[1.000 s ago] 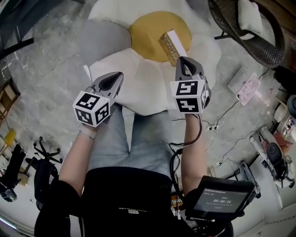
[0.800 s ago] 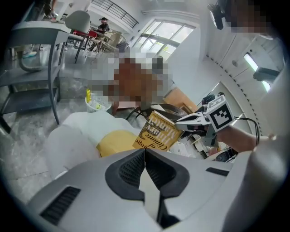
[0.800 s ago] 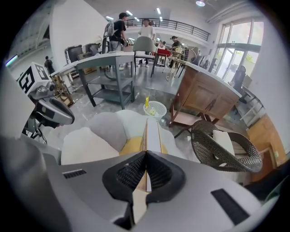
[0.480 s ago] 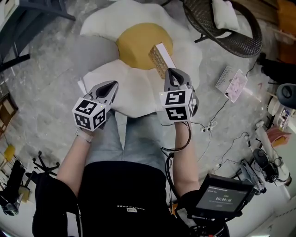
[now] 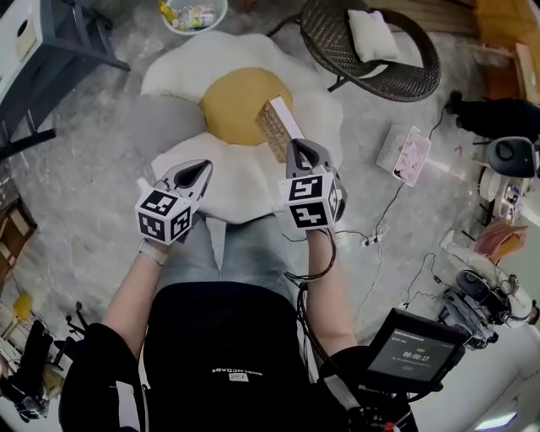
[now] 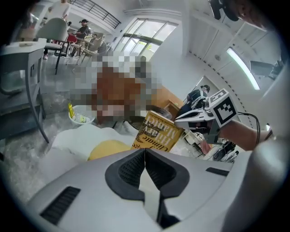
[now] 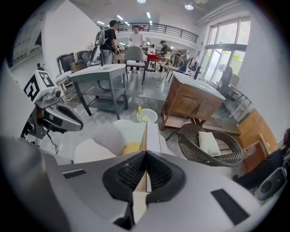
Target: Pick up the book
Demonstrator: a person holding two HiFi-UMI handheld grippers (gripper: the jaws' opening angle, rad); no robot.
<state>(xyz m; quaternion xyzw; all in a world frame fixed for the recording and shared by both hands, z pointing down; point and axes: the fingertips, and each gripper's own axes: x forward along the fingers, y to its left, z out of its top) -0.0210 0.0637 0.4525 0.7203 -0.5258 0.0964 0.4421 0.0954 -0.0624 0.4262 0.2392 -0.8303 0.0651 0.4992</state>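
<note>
1 end of book [image 5: 275, 125] hidden in R gripper [image 5: 297, 150].

A grey floor [image 5: 76, 160] lay under the egg-shaped rug [image 5: 173, 72]. Beside the rug stood a wicker chair [image 5: 405, 84], beyond it a white basket [image 5: 198, 17] and a grey table [image 5: 59, 46].

Book [image 6: 158, 131] cover, left gripper view: tilted lettering reads "Climate" and, less surely, "Hilary Mantel". Display [image 5: 419, 354], lower right of head view: timer reads "00:00:17". The smaller line above it is too small to read.
</note>
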